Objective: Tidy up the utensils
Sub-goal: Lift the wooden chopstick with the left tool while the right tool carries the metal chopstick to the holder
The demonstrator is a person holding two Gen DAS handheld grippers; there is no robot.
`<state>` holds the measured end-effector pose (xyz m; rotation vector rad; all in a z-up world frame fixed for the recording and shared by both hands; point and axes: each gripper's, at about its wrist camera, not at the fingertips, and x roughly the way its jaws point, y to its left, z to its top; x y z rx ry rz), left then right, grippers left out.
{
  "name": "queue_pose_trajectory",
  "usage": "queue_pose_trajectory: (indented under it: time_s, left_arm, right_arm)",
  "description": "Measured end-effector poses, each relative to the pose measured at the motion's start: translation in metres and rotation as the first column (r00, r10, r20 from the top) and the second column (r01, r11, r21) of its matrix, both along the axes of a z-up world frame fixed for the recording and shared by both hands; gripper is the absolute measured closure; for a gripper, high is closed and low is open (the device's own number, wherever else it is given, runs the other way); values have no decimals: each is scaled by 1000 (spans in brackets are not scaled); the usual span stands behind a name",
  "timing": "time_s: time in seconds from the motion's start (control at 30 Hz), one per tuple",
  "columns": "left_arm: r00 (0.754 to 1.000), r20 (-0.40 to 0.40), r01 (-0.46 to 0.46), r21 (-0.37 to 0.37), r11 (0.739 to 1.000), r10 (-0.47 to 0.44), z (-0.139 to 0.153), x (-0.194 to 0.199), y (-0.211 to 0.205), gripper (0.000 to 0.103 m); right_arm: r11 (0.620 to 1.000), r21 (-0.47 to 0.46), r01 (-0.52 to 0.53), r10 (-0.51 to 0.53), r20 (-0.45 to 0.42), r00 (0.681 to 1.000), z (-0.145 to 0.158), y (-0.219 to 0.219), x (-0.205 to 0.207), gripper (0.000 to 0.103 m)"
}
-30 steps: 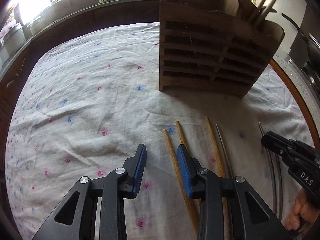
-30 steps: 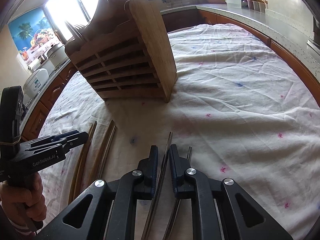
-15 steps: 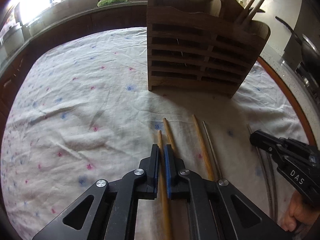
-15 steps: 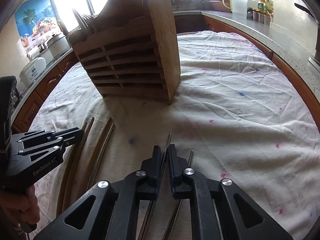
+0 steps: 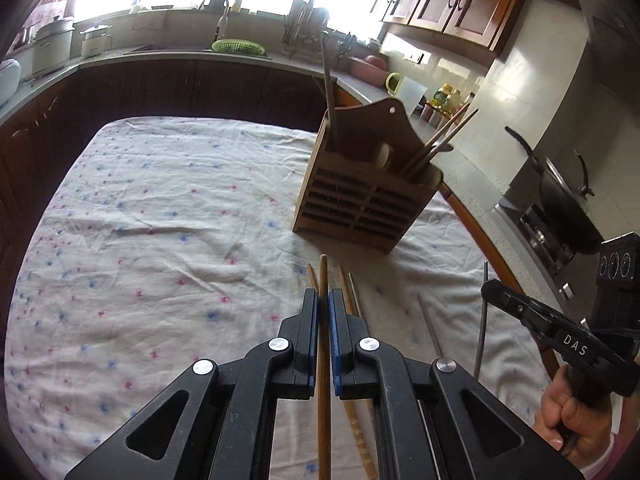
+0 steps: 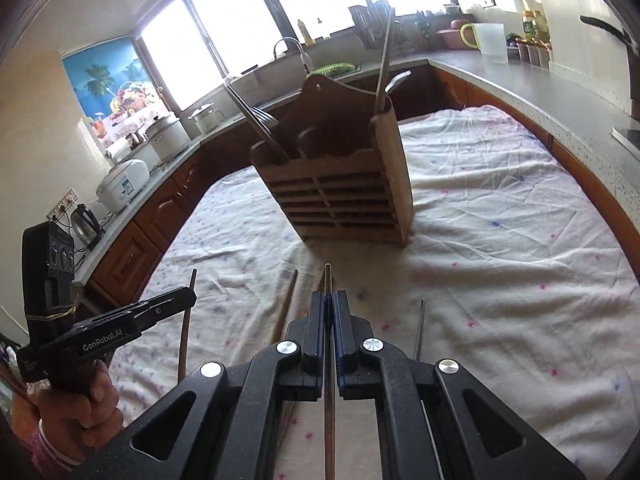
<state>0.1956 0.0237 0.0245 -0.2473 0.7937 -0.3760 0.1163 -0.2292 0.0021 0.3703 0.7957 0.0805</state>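
Left wrist view first: the left claw [image 5: 323,312] is clamped on a wooden chopstick [image 5: 323,280], blue pads pressed against it on both sides, and the stick runs straight out past the fingertips, lifted off the cloth. Below and just to its right, more wooden chopsticks [image 5: 345,288] lie on the flowery tablecloth [image 5: 160,240] that covers the worktop, with a thin metal chopstick [image 5: 430,330] lying a bit farther right. The wooden utensil holder [image 5: 360,204] stands upright on the cloth beyond the claw, well apart from it, slatted front facing the camera, and it already has a few sticks poking out of its right compartment plus one tall one at the back left.

At the right edge of that view you can see the right claw [image 5: 490,286] from the side, holding a metal chopstick [image 5: 482,320] that hangs nearly vertical.

Right wrist view backs it up: the right claw [image 6: 329,308] is squeezed shut on the metal chopstick [image 6: 328,284], which points toward the utensil holder [image 6: 340,196]. Another metal one [image 6: 419,330] lies on the cloth just to the right, and a wooden chopstick [image 6: 287,304] lies to the left. The left claw [image 6: 188,294] shows up at the left edge with its wooden chopstick [image 6: 185,332] standing almost upright in its grip.
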Motion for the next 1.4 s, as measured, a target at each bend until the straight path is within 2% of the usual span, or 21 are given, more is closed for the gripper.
queue_pose_trajectory:
  time_s: [0.2, 0.37, 0.53, 1.13, 1.4]
  left_arm:
    - [996, 87, 1, -34, 999, 2, 41, -39, 22, 100]
    - [990, 140, -2, -43, 999, 8, 61, -56, 32, 100]
    - [985, 172, -10, -39, 999, 16, 70, -61, 35, 100]
    - [974, 224, -22, -57, 998, 35, 84, -31, 32, 100]
    - [956, 291, -24, -61, 998, 41, 104, -9, 26, 100]
  right_arm:
    - [1000, -2, -4, 5, 95, 995, 42, 4, -16, 99]
    - [1000, -17, 6, -4, 162, 987, 69, 0, -21, 99]
    - [999, -28, 18, -12, 191, 982, 81, -4, -18, 99]
    - [998, -40, 46, -36, 214, 976, 89, -17, -6, 99]
    - [996, -49, 77, -61, 267, 962, 110, -31, 13, 99]
